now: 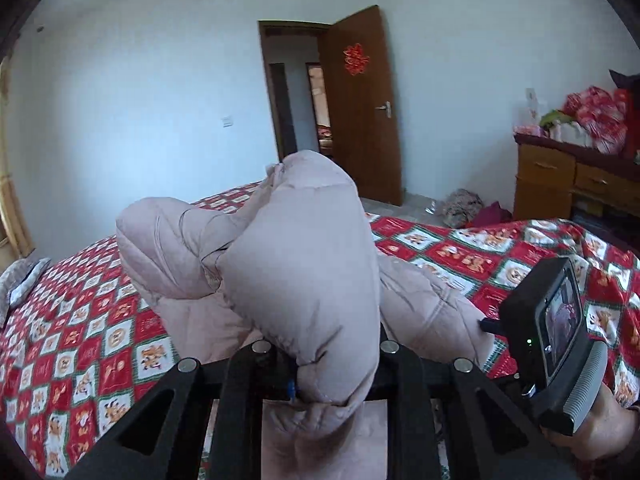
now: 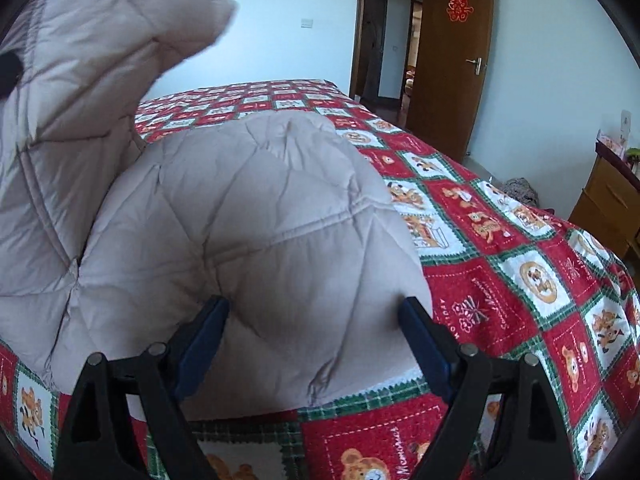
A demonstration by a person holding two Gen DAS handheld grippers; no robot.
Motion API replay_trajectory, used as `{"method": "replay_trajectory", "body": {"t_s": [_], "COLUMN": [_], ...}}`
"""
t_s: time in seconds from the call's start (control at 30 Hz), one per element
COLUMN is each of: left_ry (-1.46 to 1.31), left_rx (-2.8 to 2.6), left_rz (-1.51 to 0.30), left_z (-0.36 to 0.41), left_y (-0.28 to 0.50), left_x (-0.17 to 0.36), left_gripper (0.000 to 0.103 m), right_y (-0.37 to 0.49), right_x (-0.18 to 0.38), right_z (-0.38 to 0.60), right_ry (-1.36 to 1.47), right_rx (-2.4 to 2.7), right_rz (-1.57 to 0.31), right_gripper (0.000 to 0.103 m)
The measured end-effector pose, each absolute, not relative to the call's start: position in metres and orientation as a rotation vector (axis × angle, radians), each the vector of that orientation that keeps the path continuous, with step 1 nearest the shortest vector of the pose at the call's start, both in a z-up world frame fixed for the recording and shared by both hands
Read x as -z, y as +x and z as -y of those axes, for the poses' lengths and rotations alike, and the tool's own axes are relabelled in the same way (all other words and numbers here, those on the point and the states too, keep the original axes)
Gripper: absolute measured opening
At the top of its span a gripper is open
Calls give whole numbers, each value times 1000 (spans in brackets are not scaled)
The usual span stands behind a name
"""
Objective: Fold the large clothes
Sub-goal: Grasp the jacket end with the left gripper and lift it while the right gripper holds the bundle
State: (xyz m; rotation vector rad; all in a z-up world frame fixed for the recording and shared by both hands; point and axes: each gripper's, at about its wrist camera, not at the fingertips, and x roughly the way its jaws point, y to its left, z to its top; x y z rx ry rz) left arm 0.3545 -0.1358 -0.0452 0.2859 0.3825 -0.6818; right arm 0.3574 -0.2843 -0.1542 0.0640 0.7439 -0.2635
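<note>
A pale pink puffy jacket (image 1: 288,264) lies on a bed with a red, green and white patchwork cover (image 1: 80,340). My left gripper (image 1: 324,376) is shut on a thick fold of the jacket, which rises in front of the camera and hides the fingertips. In the right wrist view that lifted part (image 2: 80,100) hangs at the upper left, and the rest of the jacket (image 2: 260,220) bulges on the cover (image 2: 500,280). My right gripper (image 2: 316,312) is open, its blue pads (image 2: 208,332) standing on either side of the jacket's near edge. The right gripper's body (image 1: 560,320) shows at the right of the left wrist view, held by a hand.
A brown door (image 1: 360,108) stands open in the far wall. A wooden dresser (image 1: 560,184) piled with bags is at the right, with clothes on the floor (image 1: 464,208) beside it. A grey pillow (image 1: 20,284) lies at the bed's left edge.
</note>
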Motion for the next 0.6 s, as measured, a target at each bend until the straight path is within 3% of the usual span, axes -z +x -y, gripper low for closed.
{"method": "replay_trajectory", "body": {"t_s": [0.23,0.43,0.6], "left_ry": [272,282,301], "left_rx": [816,842,799], "left_rz": [-471,-482,-374], "left_z": [177,185,176], "left_y": [358,363,333], "left_x": [70,84,63], "left_gripper": [20,28,62], "right_y": [339,335,337], "right_x": [150,154,159], "right_z": [314,323,324], "right_ry": [149,165,166], "right_rx": [313,330,332], "right_rz": [-730,-728,-722], "right_gripper": [88,88,88]}}
